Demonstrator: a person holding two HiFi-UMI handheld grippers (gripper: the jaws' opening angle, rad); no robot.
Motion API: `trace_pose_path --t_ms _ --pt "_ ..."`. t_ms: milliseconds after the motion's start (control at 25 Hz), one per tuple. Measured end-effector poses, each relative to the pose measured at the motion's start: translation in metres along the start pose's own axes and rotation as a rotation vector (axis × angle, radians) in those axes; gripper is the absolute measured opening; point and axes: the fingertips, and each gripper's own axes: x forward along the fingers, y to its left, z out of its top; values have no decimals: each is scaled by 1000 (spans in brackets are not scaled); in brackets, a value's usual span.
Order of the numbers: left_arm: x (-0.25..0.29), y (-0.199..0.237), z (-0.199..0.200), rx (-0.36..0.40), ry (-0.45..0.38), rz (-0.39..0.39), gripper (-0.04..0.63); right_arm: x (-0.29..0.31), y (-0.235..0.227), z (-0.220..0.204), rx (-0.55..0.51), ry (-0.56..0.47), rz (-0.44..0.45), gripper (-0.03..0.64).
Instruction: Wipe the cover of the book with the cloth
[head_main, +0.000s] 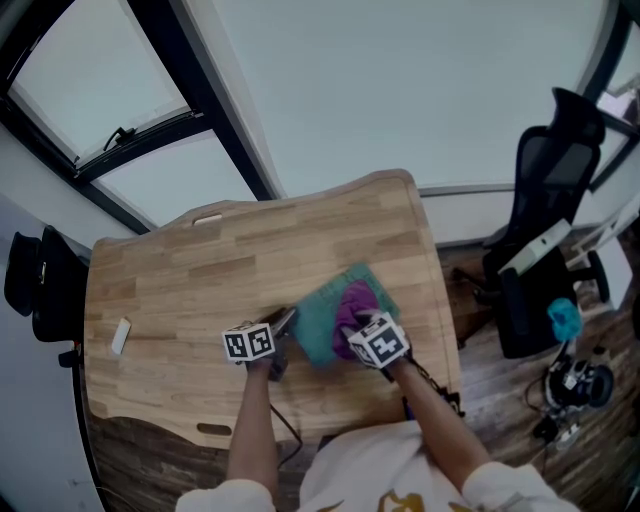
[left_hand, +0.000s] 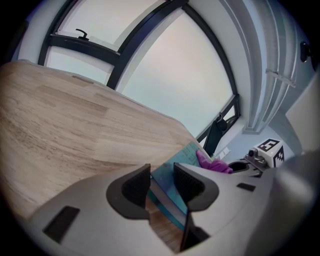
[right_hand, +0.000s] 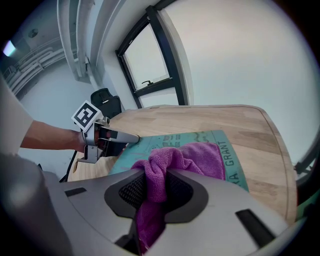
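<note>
A teal book (head_main: 318, 320) lies flat on the wooden table (head_main: 200, 290), right of centre. A purple cloth (head_main: 355, 303) rests on its cover. My right gripper (head_main: 350, 335) is shut on the cloth, a fold of which is bunched between the jaws in the right gripper view (right_hand: 155, 187); the rest of the cloth (right_hand: 195, 157) is spread over the book (right_hand: 200, 138). My left gripper (head_main: 287, 320) is at the book's left edge. In the left gripper view its jaws (left_hand: 161, 185) are shut on that edge of the book (left_hand: 186, 154), and the cloth (left_hand: 212, 164) shows beyond.
A small white object (head_main: 120, 336) lies near the table's left edge. A black office chair (head_main: 545, 200) stands to the right of the table. A dark bag or seat (head_main: 30, 275) sits off the left side. Windows with black frames (head_main: 200, 120) lie beyond the far edge.
</note>
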Motion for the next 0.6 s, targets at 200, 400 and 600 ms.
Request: trace_pose_path --t_ms 200,400,600 --pt "0 0 -1 1 -1 2 147 -4 -12 0 23 -12 -18 77" --pt "-1 0 -1 3 -3 4 147 -8 -27 -3 55 -23 -41 77" --pt "0 5 -3 -1 0 11 147 -11 -30 -1 62 -39 -47 77"
